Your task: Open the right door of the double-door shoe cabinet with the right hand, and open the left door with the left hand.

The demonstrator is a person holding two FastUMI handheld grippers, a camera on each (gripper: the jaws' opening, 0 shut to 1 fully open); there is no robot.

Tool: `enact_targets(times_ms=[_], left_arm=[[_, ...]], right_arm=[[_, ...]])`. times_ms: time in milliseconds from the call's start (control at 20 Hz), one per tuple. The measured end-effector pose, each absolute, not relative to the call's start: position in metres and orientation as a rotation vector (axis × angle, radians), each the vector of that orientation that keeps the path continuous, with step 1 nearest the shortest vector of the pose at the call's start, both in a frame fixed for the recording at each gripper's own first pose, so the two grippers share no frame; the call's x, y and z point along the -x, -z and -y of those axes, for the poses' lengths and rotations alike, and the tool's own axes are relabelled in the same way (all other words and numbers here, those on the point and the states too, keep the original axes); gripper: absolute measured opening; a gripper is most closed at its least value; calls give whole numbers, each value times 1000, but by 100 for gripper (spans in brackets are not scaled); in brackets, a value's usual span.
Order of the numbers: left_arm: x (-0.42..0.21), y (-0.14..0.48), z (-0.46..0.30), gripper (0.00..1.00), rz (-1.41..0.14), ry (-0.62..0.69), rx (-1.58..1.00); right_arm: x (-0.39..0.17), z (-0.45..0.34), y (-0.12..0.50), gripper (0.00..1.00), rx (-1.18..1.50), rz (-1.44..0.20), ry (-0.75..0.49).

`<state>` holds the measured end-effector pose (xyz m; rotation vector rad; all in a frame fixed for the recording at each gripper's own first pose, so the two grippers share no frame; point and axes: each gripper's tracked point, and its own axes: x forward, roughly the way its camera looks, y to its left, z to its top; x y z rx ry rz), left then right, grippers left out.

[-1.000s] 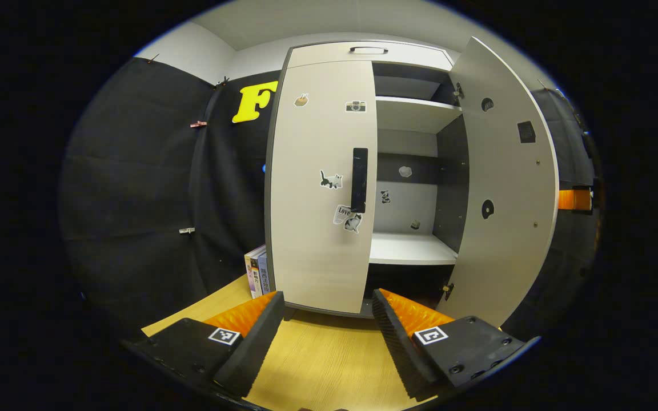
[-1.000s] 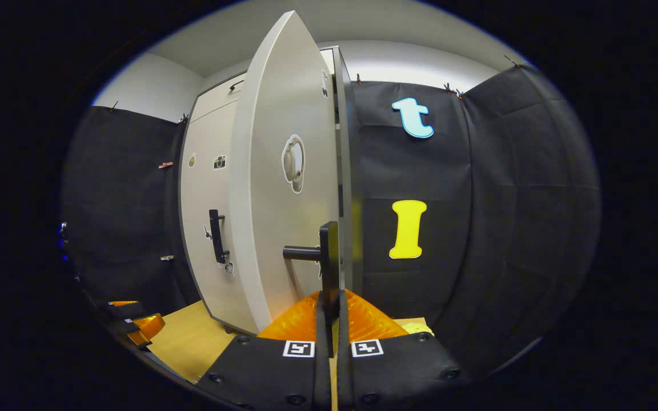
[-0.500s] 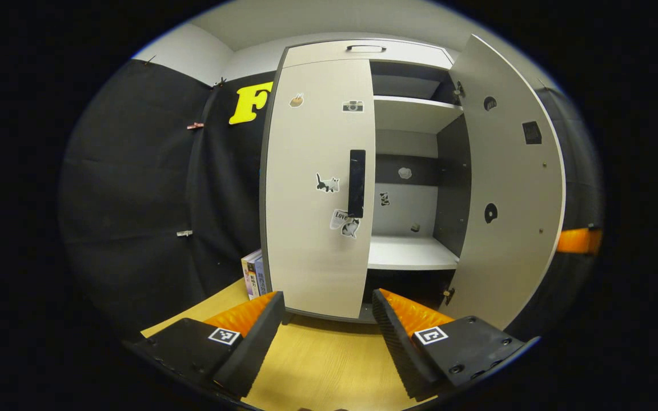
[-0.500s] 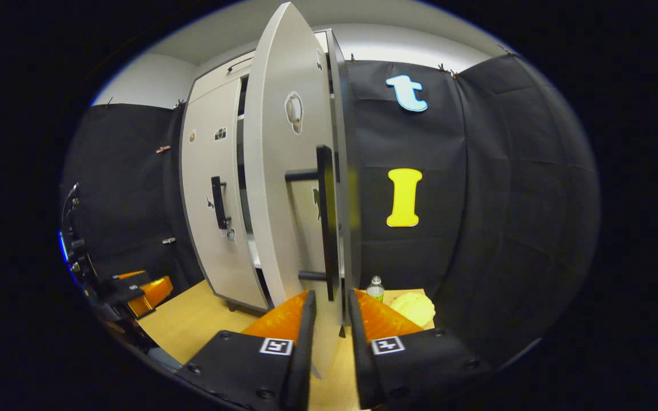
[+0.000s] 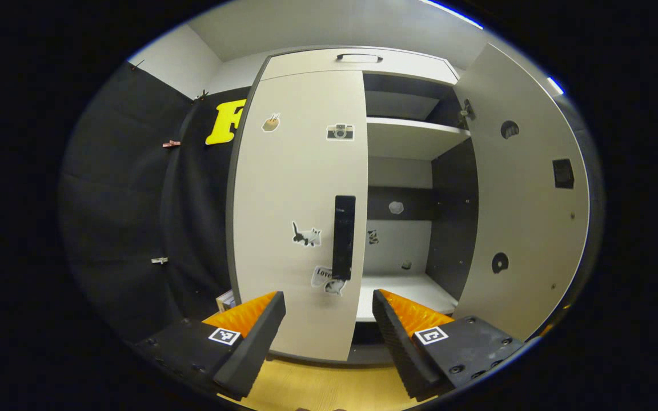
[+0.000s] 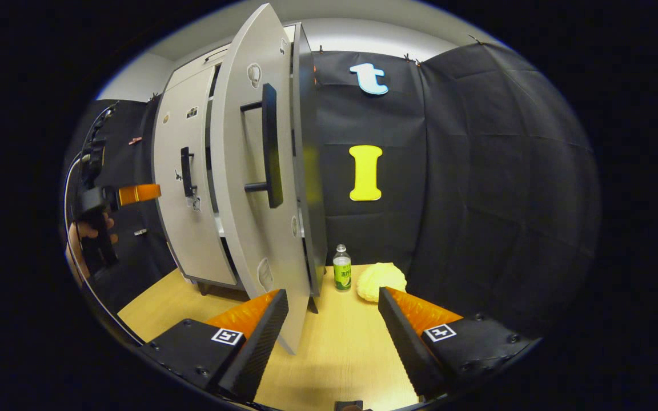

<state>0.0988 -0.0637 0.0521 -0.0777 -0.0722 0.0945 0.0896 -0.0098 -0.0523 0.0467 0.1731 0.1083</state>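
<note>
1. standing wide open now, right door (image 5: 526, 194) of the cabinet (image 5: 357, 57); half the task looks done.
2. left door (image 5: 297, 217) shut, its handle (image 5: 344, 237) untouched.
3. right gripper (image 6: 332, 325) has let go, jaws apart, empty.
4. left gripper (image 5: 329, 325) open, has closed in on that handle.

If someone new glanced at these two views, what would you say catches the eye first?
The tall pale double-door shoe cabinet dominates: its right door hangs wide open, baring white shelves, while the sticker-dotted left door with its black bar handle is shut. The left gripper hovers open just before that handle. In the right gripper view, a small green-labelled bottle stands beside a yellow lumpy object on the wooden table.
</note>
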Motion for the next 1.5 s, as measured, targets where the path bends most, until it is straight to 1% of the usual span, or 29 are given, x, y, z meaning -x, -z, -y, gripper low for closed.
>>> enact_targets(times_ms=[150,200,250,300,350,400,450,550,600,700,800,850,950,1050,1100,1150,1300,1350,1400,1450,1500], left_arm=[[-127,-77,70,95,124,-61,92],[-137,-80,68,92,124,-57,91],[-148,-82,67,95,119,-52,98],[-158,-84,67,95,115,-52,113],[-167,-89,66,93,122,-51,127],[-176,-92,62,95,131,-58,137],[-186,-95,59,94,136,-60,140],[-207,-94,61,90,113,-39,127],[-214,-91,64,85,88,-15,112],[-227,-90,59,77,75,-35,86],[-233,-88,62,69,60,-21,84],[-234,-87,63,60,51,-17,86],[-238,-84,65,50,36,-8,98],[-238,-84,64,43,36,-3,110],[-238,-83,62,42,32,3,110],[-238,-84,63,37,32,14,108],[-238,-81,63,33,21,16,65],[-237,-80,64,29,20,10,61],[-238,-80,64,29,22,8,53],[-238,-80,63,20,19,7,47],[-238,-80,63,17,17,2,53]], right_arm=[[-89,16,64,99,-48,-175,-79],[-89,16,68,99,-51,-180,-75],[-88,15,72,99,-54,-185,-74],[-87,14,77,99,-55,-192,-74],[-87,13,81,99,-55,-203,-72],[-85,12,86,99,-57,-215,-70],[-85,9,91,99,-63,-227,-73],[-86,7,99,99,-67,-248,-75],[-88,9,102,99,-64,-250,-70],[-92,13,105,99,-64,-253,-60],[-94,18,109,99,-73,-260,-50],[-96,19,110,99,-81,-263,-46],[-98,20,112,99,-91,-268,-43],[-100,21,114,99,-89,-269,-41],[-101,21,114,99,-87,-270,-40],[-101,20,115,99,-86,-271,-42],[-103,14,115,99,-80,-277,-50],[-102,12,114,99,-75,-273,-53],[-102,10,113,99,-69,-270,-57],[-102,6,112,99,-65,-268,-63],[-101,3,111,99,-62,-268,-68]])
